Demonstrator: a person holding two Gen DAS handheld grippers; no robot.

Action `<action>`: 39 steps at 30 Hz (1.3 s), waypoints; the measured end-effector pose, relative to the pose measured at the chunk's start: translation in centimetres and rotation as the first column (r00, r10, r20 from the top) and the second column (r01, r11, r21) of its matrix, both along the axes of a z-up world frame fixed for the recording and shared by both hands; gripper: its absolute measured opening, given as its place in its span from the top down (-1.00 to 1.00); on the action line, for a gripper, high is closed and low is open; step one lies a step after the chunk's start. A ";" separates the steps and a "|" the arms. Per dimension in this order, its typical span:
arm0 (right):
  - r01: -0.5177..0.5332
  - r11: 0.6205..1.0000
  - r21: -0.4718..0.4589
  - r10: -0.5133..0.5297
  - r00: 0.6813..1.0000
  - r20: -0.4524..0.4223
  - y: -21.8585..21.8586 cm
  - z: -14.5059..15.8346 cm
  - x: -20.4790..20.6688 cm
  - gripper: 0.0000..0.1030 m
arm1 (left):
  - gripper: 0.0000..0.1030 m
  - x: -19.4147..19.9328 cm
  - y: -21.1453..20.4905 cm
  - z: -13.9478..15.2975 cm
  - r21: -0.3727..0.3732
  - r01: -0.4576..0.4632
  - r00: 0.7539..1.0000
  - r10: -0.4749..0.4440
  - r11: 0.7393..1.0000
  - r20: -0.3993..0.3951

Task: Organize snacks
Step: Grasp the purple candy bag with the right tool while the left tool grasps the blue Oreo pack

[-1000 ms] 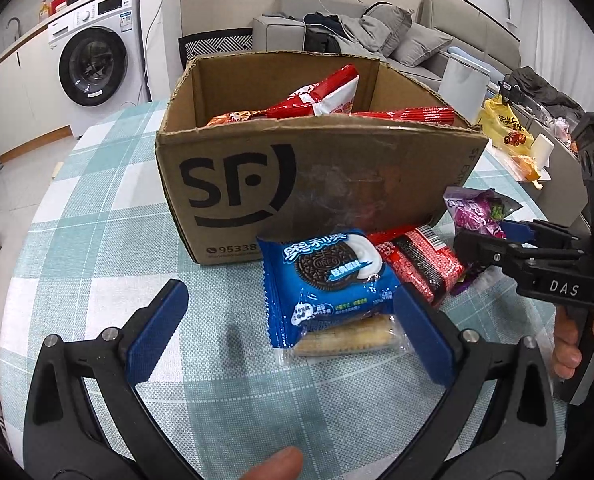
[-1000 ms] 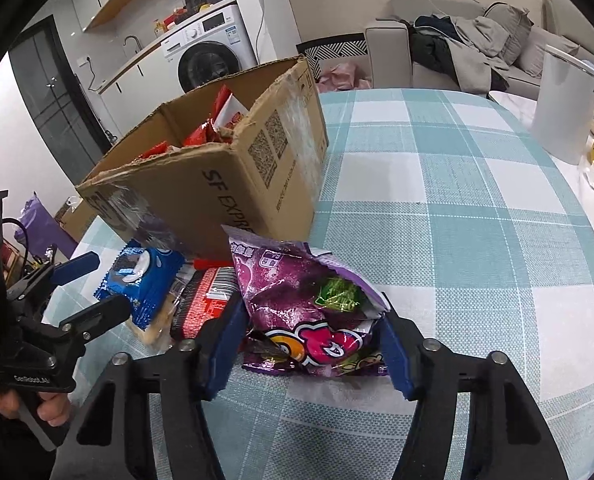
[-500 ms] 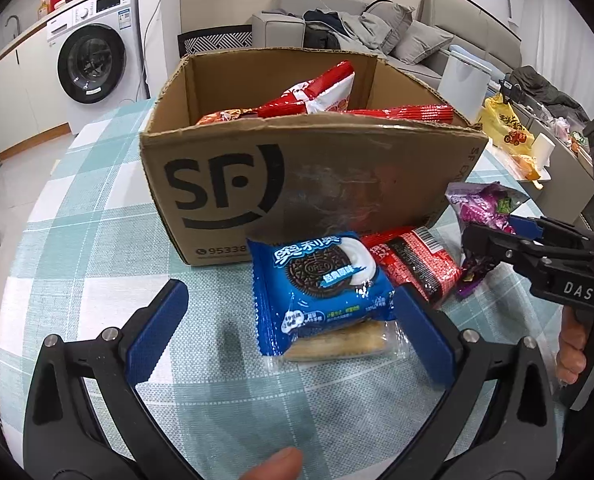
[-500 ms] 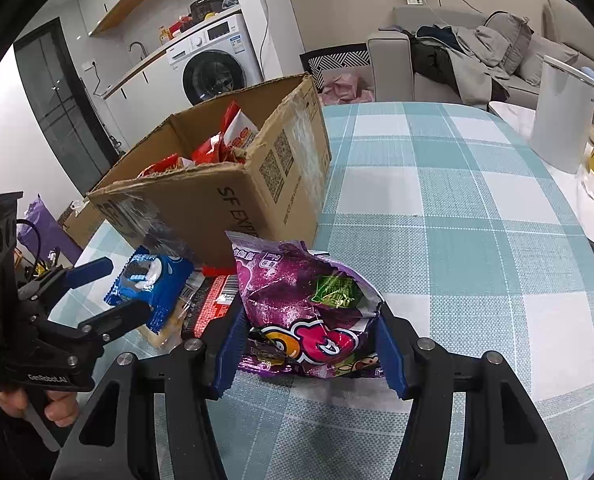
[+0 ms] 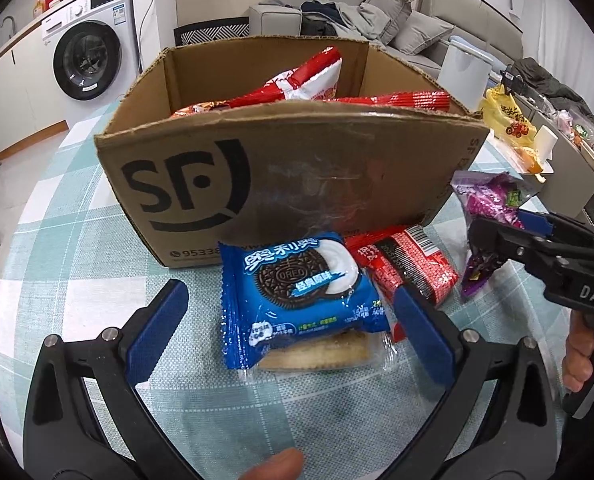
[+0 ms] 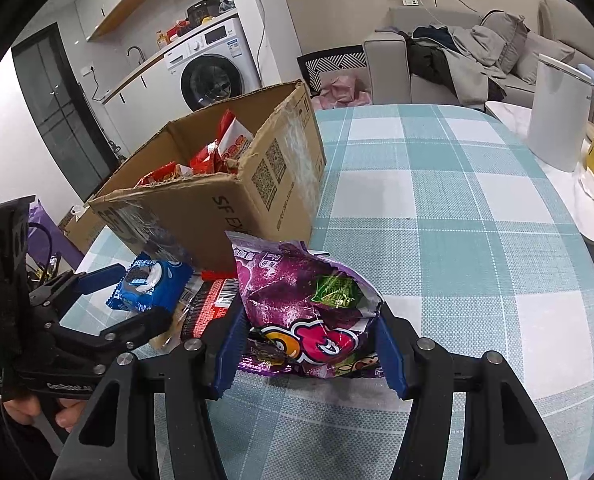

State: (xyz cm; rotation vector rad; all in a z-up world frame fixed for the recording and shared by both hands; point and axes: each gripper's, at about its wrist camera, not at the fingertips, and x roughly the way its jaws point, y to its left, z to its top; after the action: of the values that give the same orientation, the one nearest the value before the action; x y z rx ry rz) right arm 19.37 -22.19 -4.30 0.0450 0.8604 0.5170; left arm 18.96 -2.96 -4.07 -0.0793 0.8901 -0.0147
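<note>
Cardboard box [image 5: 281,176] stands as a wall at twelve o'clock of the left gripper [image 5: 289,336], its top open, red packets [image 5: 297,84] filling part of it. Oreo pack [image 5: 297,292] lies between the wide left fingers, red pack [image 5: 413,268] crowding at one o'clock. Bare tablecloth [image 5: 77,280] at ten o'clock is free. On the right wrist view, the purple bag [image 6: 309,312] fills the right gripper [image 6: 309,348]; open checked cloth runs from twelve to three o'clock, white bin [image 6: 557,116] far at two, left gripper blocking nine.

Washing machine [image 5: 87,66], sofa [image 6: 457,60], white bin [image 6: 557,116]
</note>
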 end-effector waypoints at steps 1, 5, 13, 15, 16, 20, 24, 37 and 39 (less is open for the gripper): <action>0.000 1.000 0.002 0.000 1.000 -0.001 0.0 0.1 0.0 -0.15 | -0.99 0.0 -0.1 0.0 0.002 0.001 1.000 -0.001 1.000 -0.001; 0.001 1.000 0.007 -0.001 1.000 0.007 -0.2 0.6 -0.2 -0.15 | -0.79 0.1 -0.7 0.0 0.023 0.021 1.000 -0.021 1.000 0.005; 0.003 1.000 0.014 -0.004 1.000 0.018 -0.4 1.1 -0.5 -0.15 | -0.03 -0.6 -1.4 0.4 0.024 0.057 0.998 -0.058 0.998 0.027; 0.004 1.000 0.016 -0.004 1.000 0.022 -0.4 1.2 -0.6 -0.15 | 0.01 -0.8 -1.2 0.5 0.012 0.060 0.998 -0.060 0.998 0.033; 0.004 1.000 0.017 -0.005 1.000 0.024 -0.5 1.3 -0.6 -0.15 | 0.04 -1.0 -1.1 0.6 0.007 0.060 0.998 -0.060 0.998 0.037; 0.005 1.000 0.019 -0.005 1.000 0.030 -0.4 1.5 -0.7 -0.15 | 0.06 -1.9 -0.4 0.6 -0.010 0.063 0.997 -0.063 0.998 0.045; 0.002 1.000 0.020 -0.002 0.999 0.036 -0.3 1.6 -0.8 -0.15 | 0.06 -2.6 0.1 0.8 -0.018 0.069 0.996 -0.068 0.997 0.058; -0.026 0.999 0.023 0.023 0.994 0.105 0.0 3.5 -2.3 -0.15 | 0.06 -5.5 1.8 3.4 -0.031 0.071 0.990 -0.066 0.997 0.124; -0.029 0.999 0.025 0.026 0.993 0.114 0.1 3.9 -2.6 -0.15 | 0.06 -5.9 2.1 4.0 -0.034 0.069 0.989 -0.063 0.997 0.136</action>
State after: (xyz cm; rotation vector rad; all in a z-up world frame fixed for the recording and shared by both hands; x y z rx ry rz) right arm 16.80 -22.08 -0.36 0.0280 0.7432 0.5521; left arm 13.06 -0.82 -0.11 -0.0838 0.7571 -0.0981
